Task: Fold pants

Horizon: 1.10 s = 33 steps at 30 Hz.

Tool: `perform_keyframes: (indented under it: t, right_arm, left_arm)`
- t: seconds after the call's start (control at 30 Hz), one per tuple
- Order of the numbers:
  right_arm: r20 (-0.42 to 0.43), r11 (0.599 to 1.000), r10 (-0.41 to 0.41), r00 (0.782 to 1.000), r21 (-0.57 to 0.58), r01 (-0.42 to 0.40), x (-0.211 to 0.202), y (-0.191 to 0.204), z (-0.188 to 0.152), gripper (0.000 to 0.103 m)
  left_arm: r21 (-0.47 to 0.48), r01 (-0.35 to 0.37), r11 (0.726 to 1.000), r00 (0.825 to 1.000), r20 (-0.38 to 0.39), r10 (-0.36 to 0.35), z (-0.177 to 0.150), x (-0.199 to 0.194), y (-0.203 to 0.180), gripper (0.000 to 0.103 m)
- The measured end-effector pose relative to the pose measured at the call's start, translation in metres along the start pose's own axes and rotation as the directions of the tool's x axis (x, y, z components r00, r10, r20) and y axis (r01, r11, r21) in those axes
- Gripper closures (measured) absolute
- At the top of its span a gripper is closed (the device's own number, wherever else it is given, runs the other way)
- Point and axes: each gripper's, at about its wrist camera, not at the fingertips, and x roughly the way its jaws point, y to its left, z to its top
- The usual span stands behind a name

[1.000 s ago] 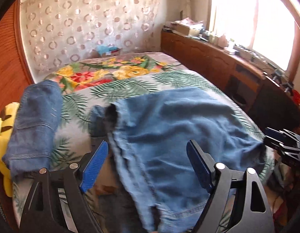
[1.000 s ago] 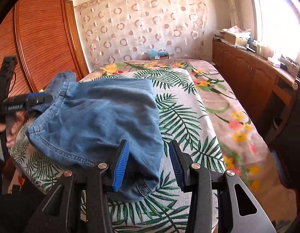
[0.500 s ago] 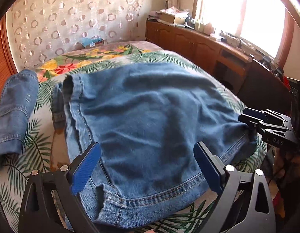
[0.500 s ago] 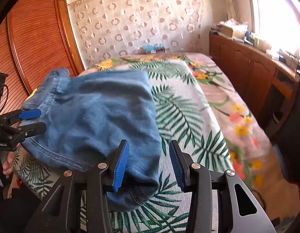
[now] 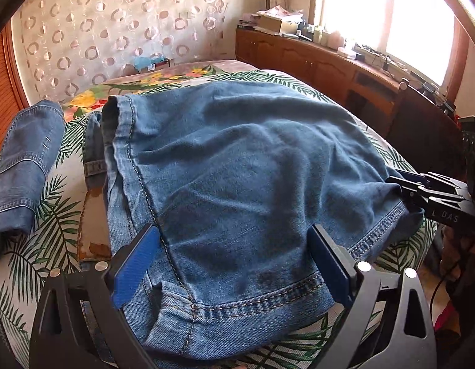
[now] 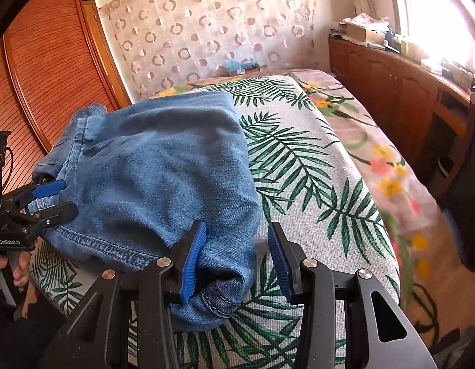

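Blue jeans lie folded over on the palm-print bed, with the stitched hem at the near edge. My left gripper is wide open low over that hem; denim lies between its blue pads but neither presses on it. It shows from the side in the right wrist view. My right gripper stands partly open around the jeans' near right corner, with a clear gap to its right pad. The left wrist view shows it at the far right.
A second folded pair of jeans lies at the bed's left side. A brown strip shows beside the jeans' left edge. A wooden cabinet runs under the window on the right and a slatted wardrobe on the left. A hand holds the left gripper.
Both grippers sank toward the bed and the jeans' top layer settled flat onto it. The left gripper's jaws widened a little; the right gripper's jaws kept their gap.
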Motion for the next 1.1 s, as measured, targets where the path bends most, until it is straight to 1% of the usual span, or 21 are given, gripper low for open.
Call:
perform_keyframes:
  t: [0.07, 0.1, 0.17, 0.23, 0.27, 0.3, 0.33, 0.43, 0.53, 0.67, 0.77, 0.9, 1.03, 1.1]
  right_arm:
    - [-0.004, 1.000, 0.002, 1.000, 0.000, -0.002, 0.000, 0.000, -0.001, 0.059]
    - [-0.007, 1.000, 0.005, 1.000, 0.001, -0.005, 0.000, 0.000, -0.001, 0.066]
    - [-0.022, 0.999, 0.042, 0.999, 0.009, -0.042, 0.001, 0.001, 0.001, 0.078]
    - [-0.037, 0.998, 0.065, 0.997, 0.007, -0.064, 0.002, 0.003, 0.003, 0.085]
    - [-0.037, 0.998, 0.069, 0.997, 0.003, -0.069, 0.002, 0.005, 0.005, 0.091]
    - [-0.032, 0.997, 0.077, 0.997, 0.009, -0.077, 0.000, 0.005, 0.007, 0.093]
    - [-0.026, 0.996, 0.087, 0.996, 0.013, -0.086, -0.002, 0.006, 0.010, 0.094]
    - [0.033, 0.996, 0.092, 0.995, -0.014, -0.091, -0.018, 0.017, 0.026, 0.095]
    - [0.091, 0.991, 0.124, 0.988, -0.062, -0.118, -0.031, 0.041, 0.049, 0.096]
    - [0.135, 0.976, 0.171, 0.976, -0.158, -0.149, -0.039, 0.093, 0.080, 0.096]
    - [0.150, 0.957, 0.225, 0.963, -0.222, -0.189, -0.039, 0.133, 0.092, 0.097]
    - [0.133, 0.920, 0.315, 0.940, -0.288, -0.268, -0.031, 0.185, 0.100, 0.097]
    - [0.057, 0.874, 0.379, 0.924, -0.349, -0.337, -0.007, 0.234, 0.095, 0.098]
    - [0.006, 0.856, 0.402, 0.916, -0.357, -0.373, 0.007, 0.249, 0.089, 0.098]
  left_arm:
    - [-0.002, 0.003, 1.000, 1.000, 0.001, -0.003, 0.000, -0.002, 0.001, 0.006]
    - [-0.005, 0.006, 1.000, 1.000, 0.002, -0.006, -0.001, -0.003, 0.002, 0.006]
    - [-0.015, 0.012, 1.000, 1.000, 0.003, -0.012, 0.000, -0.004, 0.005, 0.006]
    - [-0.023, 0.016, 1.000, 1.000, 0.006, -0.016, -0.001, -0.008, 0.008, 0.006]
    - [-0.027, 0.019, 0.999, 1.000, 0.009, -0.019, -0.002, -0.011, 0.011, 0.006]
    - [-0.031, 0.021, 0.999, 1.000, 0.014, -0.021, -0.002, -0.013, 0.013, 0.006]
    - [-0.035, 0.021, 0.999, 1.000, 0.019, -0.020, -0.003, -0.017, 0.015, 0.006]
    - [-0.047, 0.015, 0.999, 0.999, 0.041, -0.013, -0.004, -0.029, 0.024, 0.006]
    - [-0.074, 0.005, 0.997, 0.998, 0.071, 0.001, -0.007, -0.045, 0.040, 0.006]
    - [-0.127, -0.023, 0.992, 0.994, 0.099, 0.036, -0.019, -0.067, 0.069, 0.006]
    - [-0.165, -0.056, 0.985, 0.991, 0.107, 0.074, -0.030, -0.081, 0.092, 0.006]
    - [-0.225, -0.102, 0.969, 0.985, 0.113, 0.130, -0.050, -0.102, 0.124, 0.006]
    - [-0.267, -0.144, 0.953, 0.978, 0.108, 0.178, -0.065, -0.116, 0.152, 0.006]
    - [-0.283, -0.160, 0.946, 0.975, 0.108, 0.197, -0.069, -0.120, 0.163, 0.006]
